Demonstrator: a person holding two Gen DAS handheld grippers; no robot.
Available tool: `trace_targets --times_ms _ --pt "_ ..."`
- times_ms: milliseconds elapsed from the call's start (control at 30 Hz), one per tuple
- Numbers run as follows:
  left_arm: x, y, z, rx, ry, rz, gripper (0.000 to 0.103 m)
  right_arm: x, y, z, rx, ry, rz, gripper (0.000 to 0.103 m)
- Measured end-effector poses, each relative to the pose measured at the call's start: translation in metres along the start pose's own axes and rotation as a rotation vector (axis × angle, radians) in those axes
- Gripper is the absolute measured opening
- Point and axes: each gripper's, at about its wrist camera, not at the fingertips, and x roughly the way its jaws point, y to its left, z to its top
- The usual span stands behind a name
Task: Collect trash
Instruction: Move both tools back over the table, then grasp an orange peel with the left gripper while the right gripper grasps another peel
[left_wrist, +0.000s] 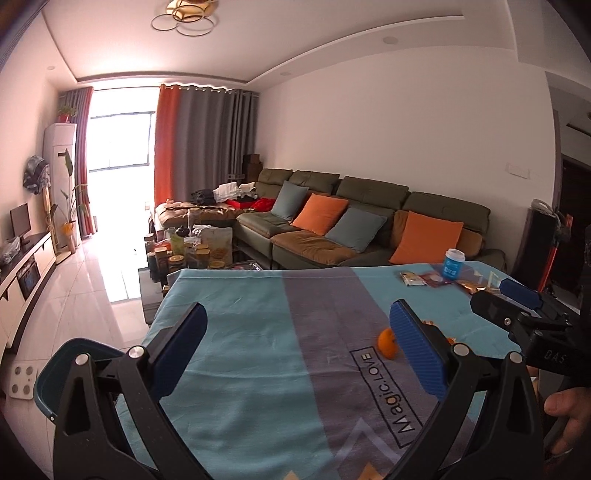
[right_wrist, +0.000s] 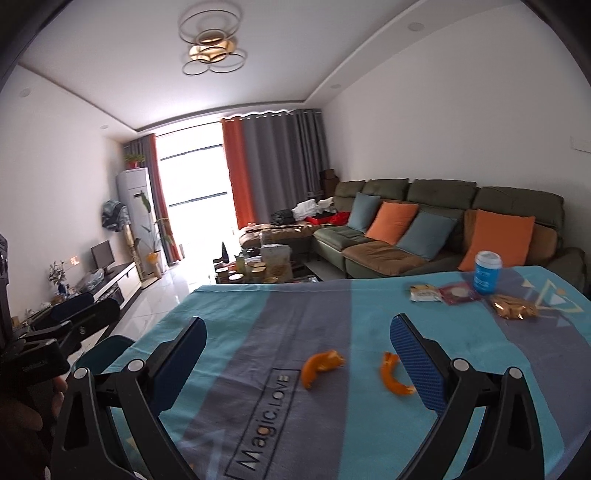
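Two orange peel pieces lie on the blue and grey tablecloth: one peel sits between my right gripper's fingers, a second peel lies close to its right finger. My right gripper is open above the cloth. In the left wrist view one orange peel shows beside the right finger of my open left gripper. At the far right of the table stand a blue cup, a cream wrapper, a red wrapper and a gold wrapper.
A dark teal bin stands at the table's left edge. Beyond the table are a green sofa with cushions and a cluttered coffee table. A TV cabinet lines the left wall. My right gripper also shows at the left view's right edge.
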Motion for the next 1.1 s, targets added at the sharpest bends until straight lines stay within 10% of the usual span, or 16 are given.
trace_targets --times_ms 1100 --pt "0.117 -0.066 -0.009 0.089 0.164 -0.143 0.097 0.064 -0.077 -0.025 0.036 0.237 -0.176 0.096"
